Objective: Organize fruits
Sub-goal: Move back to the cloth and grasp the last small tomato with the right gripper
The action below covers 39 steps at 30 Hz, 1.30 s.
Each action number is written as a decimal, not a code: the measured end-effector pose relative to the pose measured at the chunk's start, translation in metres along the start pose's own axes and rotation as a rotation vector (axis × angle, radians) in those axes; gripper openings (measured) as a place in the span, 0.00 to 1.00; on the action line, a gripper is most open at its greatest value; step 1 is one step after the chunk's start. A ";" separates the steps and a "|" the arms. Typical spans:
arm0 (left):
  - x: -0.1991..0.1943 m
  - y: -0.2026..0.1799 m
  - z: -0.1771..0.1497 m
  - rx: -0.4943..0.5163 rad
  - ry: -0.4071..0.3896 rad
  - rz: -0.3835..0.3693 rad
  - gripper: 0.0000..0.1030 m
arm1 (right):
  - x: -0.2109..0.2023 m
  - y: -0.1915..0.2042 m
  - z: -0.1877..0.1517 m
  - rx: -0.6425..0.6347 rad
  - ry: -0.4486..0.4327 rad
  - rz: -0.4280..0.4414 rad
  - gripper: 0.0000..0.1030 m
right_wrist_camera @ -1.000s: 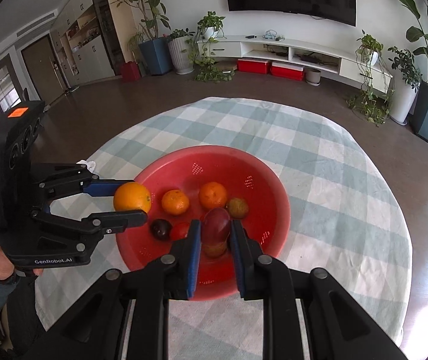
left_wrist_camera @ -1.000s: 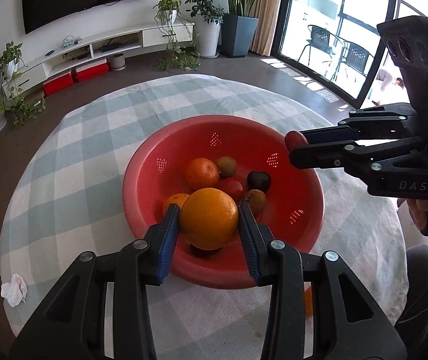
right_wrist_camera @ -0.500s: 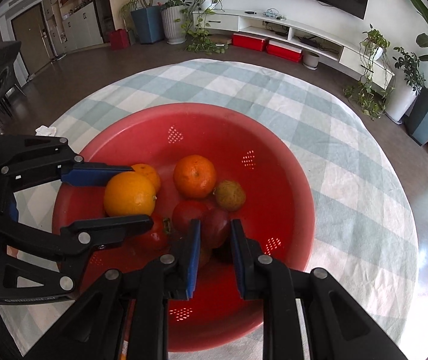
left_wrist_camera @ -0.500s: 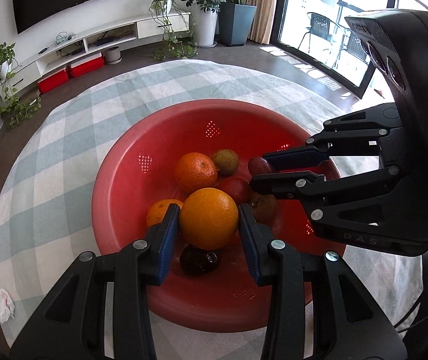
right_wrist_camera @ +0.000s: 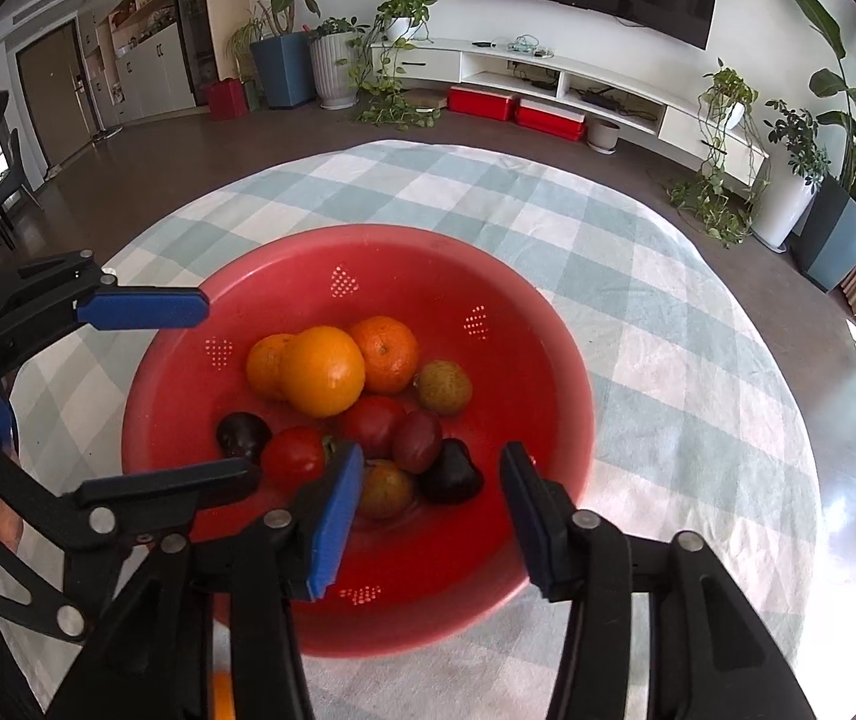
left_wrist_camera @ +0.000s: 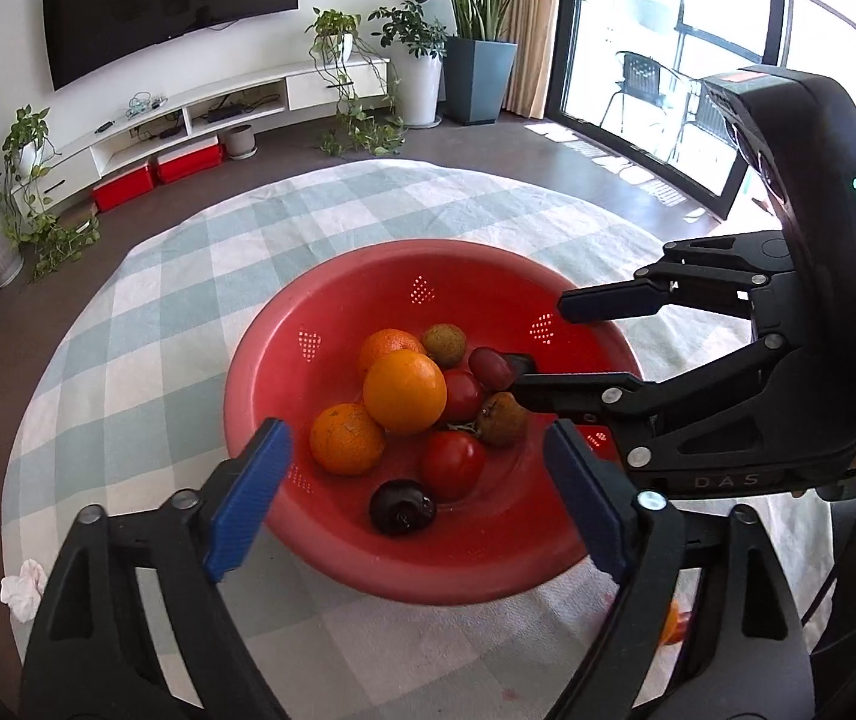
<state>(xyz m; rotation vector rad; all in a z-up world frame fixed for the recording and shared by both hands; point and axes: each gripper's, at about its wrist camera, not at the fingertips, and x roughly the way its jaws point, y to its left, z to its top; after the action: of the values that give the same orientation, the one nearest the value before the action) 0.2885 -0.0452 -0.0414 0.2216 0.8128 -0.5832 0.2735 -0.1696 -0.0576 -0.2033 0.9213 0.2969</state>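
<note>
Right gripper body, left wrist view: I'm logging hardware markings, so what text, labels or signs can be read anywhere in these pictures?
"DAS": raised letters on the black body of the right gripper, low on its side.
Orange patch on top of that gripper: no legible text.
Cabinet shelves far left in the right wrist view: too small to read.
Nothing else readable.

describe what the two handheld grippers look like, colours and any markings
Both the left gripper and right gripper are black linkage frames with silver rivets and blue ribbed finger pads. The right one's housing reads "DAS", shows a green light and trails a black cable.
</note>
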 end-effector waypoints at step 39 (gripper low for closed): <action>-0.104 -0.052 -0.167 -0.191 0.012 -0.071 1.00 | -0.042 0.081 -0.137 -0.112 0.072 0.093 0.45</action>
<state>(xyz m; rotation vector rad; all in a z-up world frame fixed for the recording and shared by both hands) 0.0991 0.0216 -0.0758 0.0211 0.8848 -0.5674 0.1193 -0.1410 -0.1078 -0.2760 0.9878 0.4301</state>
